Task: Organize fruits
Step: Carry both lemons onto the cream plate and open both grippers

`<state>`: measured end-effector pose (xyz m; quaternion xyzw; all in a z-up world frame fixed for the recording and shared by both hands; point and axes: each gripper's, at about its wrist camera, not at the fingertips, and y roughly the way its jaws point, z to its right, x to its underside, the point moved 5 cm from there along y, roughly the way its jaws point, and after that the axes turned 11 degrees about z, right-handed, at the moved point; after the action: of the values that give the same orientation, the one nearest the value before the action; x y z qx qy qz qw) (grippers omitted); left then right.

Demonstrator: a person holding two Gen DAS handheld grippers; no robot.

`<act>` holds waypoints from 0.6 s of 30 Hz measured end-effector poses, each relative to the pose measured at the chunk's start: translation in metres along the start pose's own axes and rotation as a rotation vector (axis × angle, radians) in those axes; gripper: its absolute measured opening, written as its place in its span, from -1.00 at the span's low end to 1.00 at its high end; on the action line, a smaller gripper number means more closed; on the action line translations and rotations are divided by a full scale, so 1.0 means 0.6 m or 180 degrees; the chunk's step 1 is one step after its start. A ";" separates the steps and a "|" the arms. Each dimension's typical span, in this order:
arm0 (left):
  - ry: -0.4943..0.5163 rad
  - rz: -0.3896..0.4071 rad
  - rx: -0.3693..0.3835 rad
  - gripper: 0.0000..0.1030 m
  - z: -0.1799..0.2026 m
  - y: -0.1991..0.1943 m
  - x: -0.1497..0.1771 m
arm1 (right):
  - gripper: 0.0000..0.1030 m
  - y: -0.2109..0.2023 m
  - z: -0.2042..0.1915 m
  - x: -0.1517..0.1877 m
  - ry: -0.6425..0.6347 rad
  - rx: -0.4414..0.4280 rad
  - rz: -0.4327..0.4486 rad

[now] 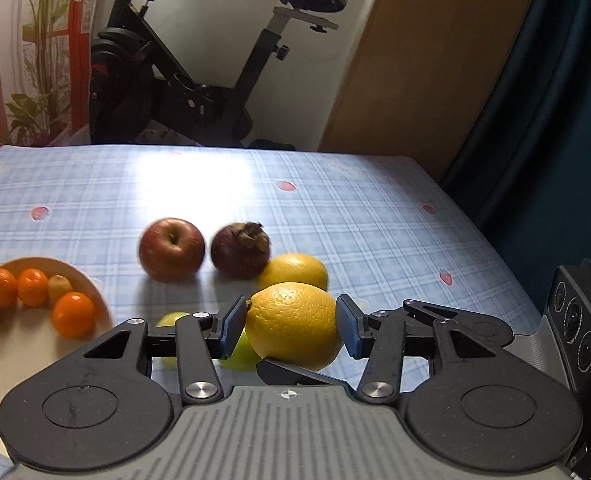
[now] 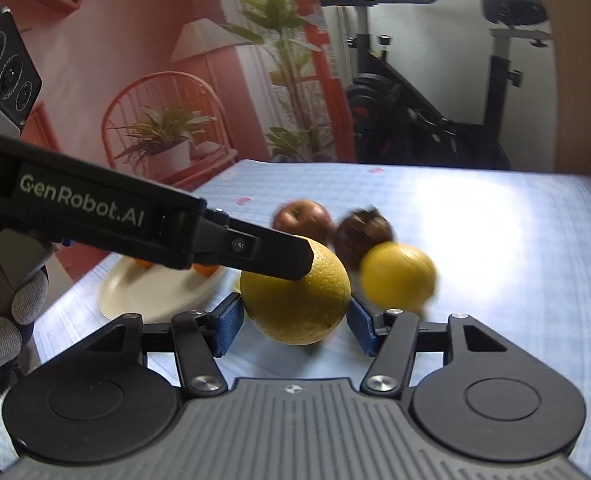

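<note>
Our left gripper [image 1: 291, 328] pinches a yellow citrus [image 1: 295, 322] between its blue pads. Our right gripper [image 2: 293, 324] clamps what looks like the same fruit from another side, so both seem to hold it just above the table [image 1: 375, 220].

The sorting looks to be underway. Tangerines [image 1: 73, 314] and some small brownish fruits already sit on the plate [image 1: 27, 344] to the left. An apple [image 1: 171, 250], a dark mangosteen-like fruit [image 1: 239, 254], a second yellow citrus [image 1: 295, 268] and a green fruit [image 1: 241, 356] under the held one remain loose on the cloth.

The held citrus is oval and pebbly-skinned, with one end nubbed.
</note>
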<state>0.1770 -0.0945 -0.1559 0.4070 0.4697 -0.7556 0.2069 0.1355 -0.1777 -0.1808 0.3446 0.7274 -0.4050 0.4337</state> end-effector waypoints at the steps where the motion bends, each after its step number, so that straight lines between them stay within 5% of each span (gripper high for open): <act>1: -0.0032 0.0019 -0.0047 0.01 -0.019 -0.011 -0.011 | 0.16 0.017 -0.013 -0.012 -0.0017 -0.0065 -0.0012; 10: -0.0341 -0.0092 -0.0482 0.01 -0.219 -0.111 -0.079 | 0.16 0.176 -0.144 -0.066 0.0027 -0.0626 -0.0272; 18: -0.0638 -0.0536 -0.0653 0.01 -0.351 -0.110 -0.037 | 0.16 0.300 -0.213 -0.017 0.0166 -0.0760 -0.0911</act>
<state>0.2329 0.1202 -0.1499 0.2655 0.5538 -0.7552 0.2291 0.2479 0.0125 -0.1857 0.1942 0.8229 -0.3643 0.3904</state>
